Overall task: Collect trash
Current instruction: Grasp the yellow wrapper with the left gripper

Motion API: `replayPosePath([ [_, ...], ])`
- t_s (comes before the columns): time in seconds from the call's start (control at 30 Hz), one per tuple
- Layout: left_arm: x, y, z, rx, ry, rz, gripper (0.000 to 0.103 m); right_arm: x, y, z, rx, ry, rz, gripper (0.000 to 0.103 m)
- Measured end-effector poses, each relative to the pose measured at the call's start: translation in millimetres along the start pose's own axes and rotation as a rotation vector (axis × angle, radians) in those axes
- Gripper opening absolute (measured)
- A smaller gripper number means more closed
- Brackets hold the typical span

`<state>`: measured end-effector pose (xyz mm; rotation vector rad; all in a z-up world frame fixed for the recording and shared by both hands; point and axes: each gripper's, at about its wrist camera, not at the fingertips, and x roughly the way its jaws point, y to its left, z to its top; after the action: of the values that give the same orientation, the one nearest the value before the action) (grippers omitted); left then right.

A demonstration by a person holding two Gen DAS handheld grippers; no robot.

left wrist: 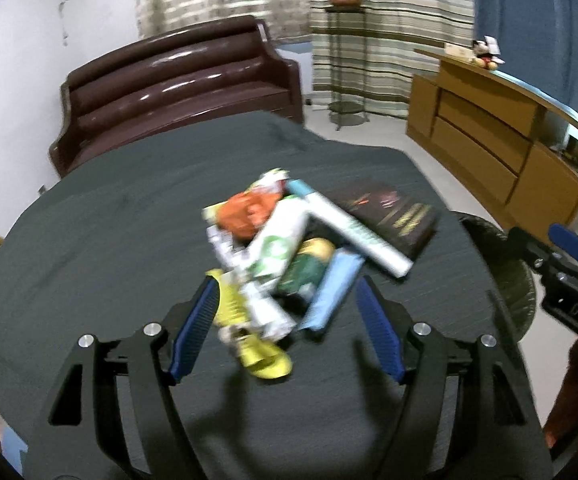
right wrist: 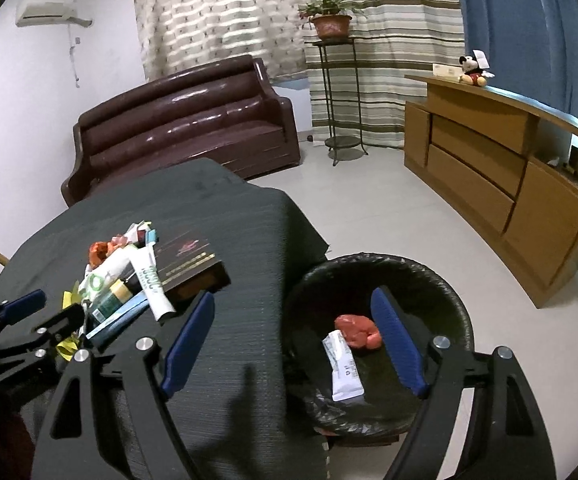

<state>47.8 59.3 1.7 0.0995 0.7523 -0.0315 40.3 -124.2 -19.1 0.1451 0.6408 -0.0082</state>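
Note:
A pile of trash (left wrist: pixel 285 244) lies on the dark cloth-covered table (left wrist: pixel 109 240): wrappers, a white tube, a blue packet, a yellow wrapper (left wrist: pixel 249 332) nearest me. My left gripper (left wrist: pixel 287 292) is open, its blue pads either side of the pile's near end. In the right wrist view the pile (right wrist: pixel 125 276) shows at left with the left gripper (right wrist: pixel 49 320) at it. My right gripper (right wrist: pixel 293 306) is open and empty above the black-lined bin (right wrist: pixel 441 280), which holds a red wad (right wrist: pixel 357 330) and a white packet (right wrist: pixel 345 364).
A dark book (left wrist: pixel 393 216) lies against the pile's right side. A brown sofa (right wrist: pixel 185 124) stands behind the table, a wooden cabinet (right wrist: pixel 489 176) at right, a plant stand (right wrist: pixel 337 92) by the curtains. The bin stands on the floor at the table's right edge.

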Motion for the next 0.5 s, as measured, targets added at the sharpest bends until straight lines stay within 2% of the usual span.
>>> replayPosePath([
  [0.3,17,43,-17,-0.072,0.074,0.073,0.069,1,10,-5,-0.017,0.011,0.002,0.078],
  [0.5,25,45,-25,-0.034,0.115,0.084,0.069,1,9,-4,-0.015,0.015,0.003,0.078],
])
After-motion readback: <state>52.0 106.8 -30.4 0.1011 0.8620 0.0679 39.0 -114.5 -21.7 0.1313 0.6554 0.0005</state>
